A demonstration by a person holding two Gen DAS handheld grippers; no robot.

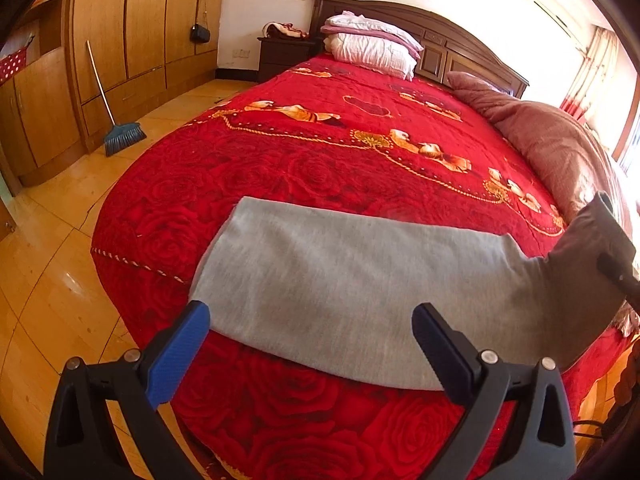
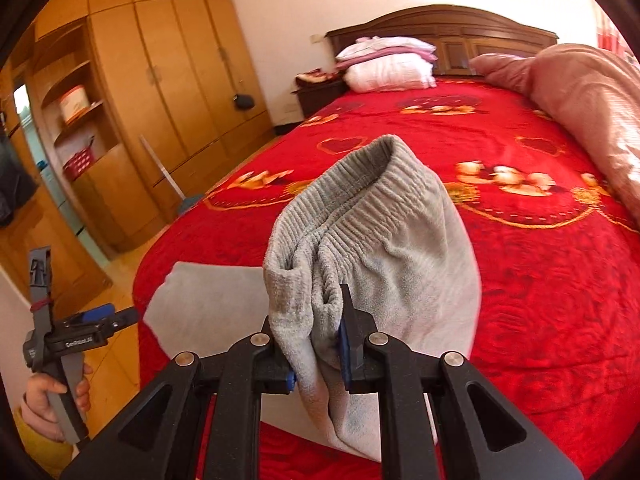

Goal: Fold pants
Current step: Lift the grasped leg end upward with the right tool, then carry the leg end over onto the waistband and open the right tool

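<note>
Two grippers: right gripper (image 2: pixel 316 344) clamps grey pants (image 2: pixel 372 240) waistband; left gripper (image 1: pixel 312 336) gapes wide

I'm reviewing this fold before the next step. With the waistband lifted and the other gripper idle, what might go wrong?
1. Only the right gripper holds the grey pants, pinching bunched waistband; the cloth might slip out.
2. The left gripper hangs open over the flat part without pinning it, so pulling may drag it crooked.
3. The pants lie near the edge of the bed and may slide off.
</note>
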